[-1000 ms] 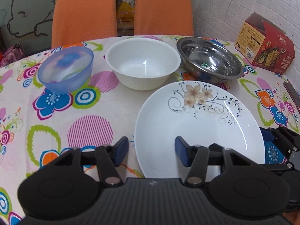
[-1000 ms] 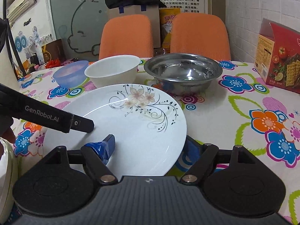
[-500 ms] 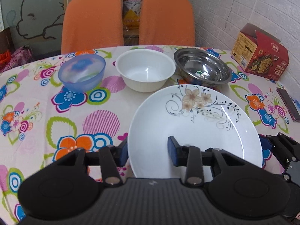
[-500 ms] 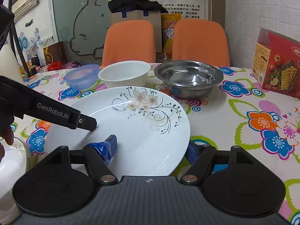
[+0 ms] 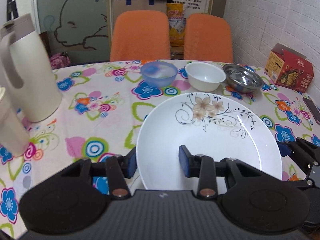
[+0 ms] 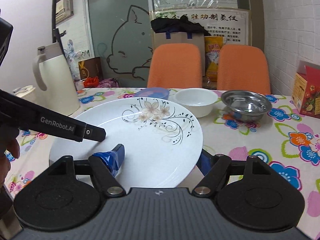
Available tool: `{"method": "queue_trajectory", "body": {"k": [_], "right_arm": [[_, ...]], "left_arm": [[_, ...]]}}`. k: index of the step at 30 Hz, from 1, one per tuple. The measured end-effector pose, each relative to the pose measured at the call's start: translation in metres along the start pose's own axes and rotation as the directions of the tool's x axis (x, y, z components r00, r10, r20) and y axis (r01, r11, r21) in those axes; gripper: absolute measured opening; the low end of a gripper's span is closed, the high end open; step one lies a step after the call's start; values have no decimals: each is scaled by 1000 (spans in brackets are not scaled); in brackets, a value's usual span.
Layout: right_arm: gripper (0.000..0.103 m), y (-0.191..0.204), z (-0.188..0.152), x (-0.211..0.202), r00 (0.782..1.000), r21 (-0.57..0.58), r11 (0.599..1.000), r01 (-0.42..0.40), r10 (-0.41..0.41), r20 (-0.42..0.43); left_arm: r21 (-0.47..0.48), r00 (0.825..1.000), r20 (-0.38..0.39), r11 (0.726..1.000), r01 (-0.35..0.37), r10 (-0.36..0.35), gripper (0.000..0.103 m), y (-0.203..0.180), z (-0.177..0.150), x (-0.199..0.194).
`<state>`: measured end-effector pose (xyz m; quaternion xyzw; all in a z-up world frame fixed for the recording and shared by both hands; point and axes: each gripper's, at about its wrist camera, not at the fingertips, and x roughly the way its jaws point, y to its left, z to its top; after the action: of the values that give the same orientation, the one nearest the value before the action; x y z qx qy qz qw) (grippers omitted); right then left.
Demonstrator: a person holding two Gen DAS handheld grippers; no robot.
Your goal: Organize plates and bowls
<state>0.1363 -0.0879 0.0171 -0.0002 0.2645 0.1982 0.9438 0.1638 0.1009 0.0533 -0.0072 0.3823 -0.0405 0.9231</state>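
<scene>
Both tools have lifted the round white ceramic plate with a floral print [image 5: 210, 138] off the floral-clothed bench [image 5: 96, 108], away from the bowls. Left tool [image 5: 158, 161] clamps its left rim; right tool [image 6: 162, 158] clamps its right rim, jaws neither opening nor closing. Beyond the plate, three bowls: one translucent blue plastic [image 5: 159, 76], one white [image 5: 205, 79], one steel [image 5: 243, 78].
</scene>
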Motion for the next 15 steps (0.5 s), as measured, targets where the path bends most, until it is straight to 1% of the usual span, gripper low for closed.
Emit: {"method": "queue_trajectory", "body": {"k": [4, 7, 10, 13, 15], "right_arm": [[62, 30, -15, 3, 998, -17, 998, -54, 54, -27], [62, 45, -27, 2, 997, -37, 997, -62, 60, -55], [62, 54, -34, -1, 996, -45, 997, -58, 55, -69], [62, 55, -35, 0, 996, -45, 997, -55, 51, -75], [62, 55, -35, 0, 996, -40, 998, -53, 50, -75]], "left_arm": [[-57, 999, -32, 998, -13, 11, 37, 26, -28, -6], [-81, 999, -48, 997, -13, 9, 37, 37, -45, -6], [-85, 999, -48, 996, -5, 1, 37, 40, -53, -7], [-94, 999, -50, 996, 7, -11, 37, 42, -56, -4], [-96, 998, -55, 995, 2, -8, 37, 41, -58, 0]]}}
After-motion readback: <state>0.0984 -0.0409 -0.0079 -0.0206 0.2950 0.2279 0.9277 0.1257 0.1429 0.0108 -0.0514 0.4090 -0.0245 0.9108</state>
